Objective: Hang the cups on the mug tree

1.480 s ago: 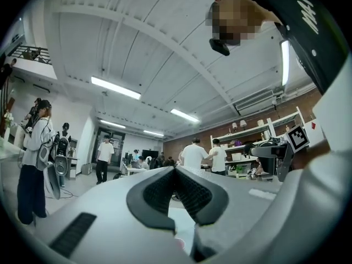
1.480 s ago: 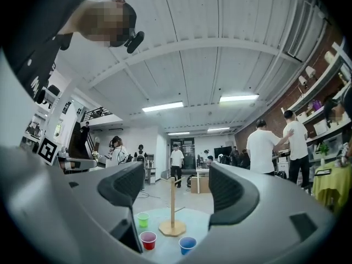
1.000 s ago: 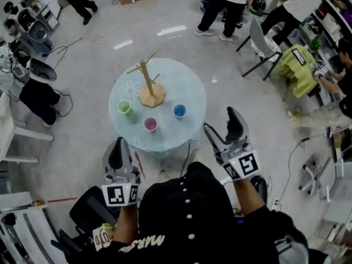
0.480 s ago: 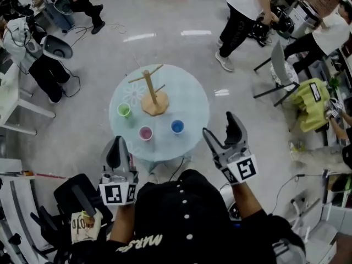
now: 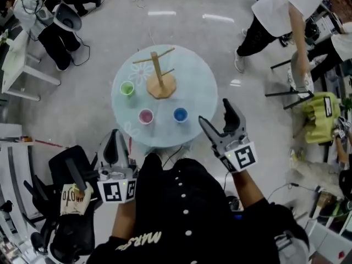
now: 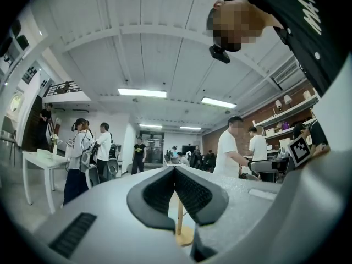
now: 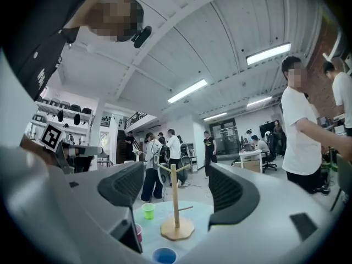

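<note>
Upper centre of the head view, green cup (image 5: 127, 88), pink cup (image 5: 146, 116) and blue cup (image 5: 180, 114) stand on the table (image 5: 192, 87) by the bare mug tree (image 5: 159, 78): none hung. Left gripper view: left gripper (image 6: 175, 172) jaws together, empty. Right gripper view: right gripper (image 7: 177, 190) jaws apart, empty.

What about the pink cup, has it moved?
No. The pink cup still sits on the table between the green cup and blue cup, just in front of the mug tree.
</note>
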Demonstrator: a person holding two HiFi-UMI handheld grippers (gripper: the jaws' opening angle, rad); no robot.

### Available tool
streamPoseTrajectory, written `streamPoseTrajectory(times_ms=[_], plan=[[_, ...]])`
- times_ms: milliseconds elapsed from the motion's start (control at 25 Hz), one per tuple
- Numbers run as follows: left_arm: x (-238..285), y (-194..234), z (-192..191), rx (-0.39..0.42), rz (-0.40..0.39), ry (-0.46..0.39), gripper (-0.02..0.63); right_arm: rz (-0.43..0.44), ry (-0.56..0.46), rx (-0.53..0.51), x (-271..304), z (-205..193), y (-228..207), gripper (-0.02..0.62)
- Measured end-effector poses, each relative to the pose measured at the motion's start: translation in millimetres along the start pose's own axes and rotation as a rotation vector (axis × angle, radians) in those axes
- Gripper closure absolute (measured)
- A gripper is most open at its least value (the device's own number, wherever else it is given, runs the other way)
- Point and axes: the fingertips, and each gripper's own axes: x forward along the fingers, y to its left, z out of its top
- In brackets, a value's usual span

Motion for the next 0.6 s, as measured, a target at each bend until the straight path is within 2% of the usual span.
streamPoseTrajectory(times_ms=[280, 600], plan=[[13, 17, -12, -0.004, -0.025, 0.018, 0.612, 0.024, 0.087, -0.005, 23, -46, 11, 0.235], [29, 28, -39, -0.031, -0.035, 0.065, 0.612, 0.084, 0.3, 0.024, 52, -158, 27, 0.227]])
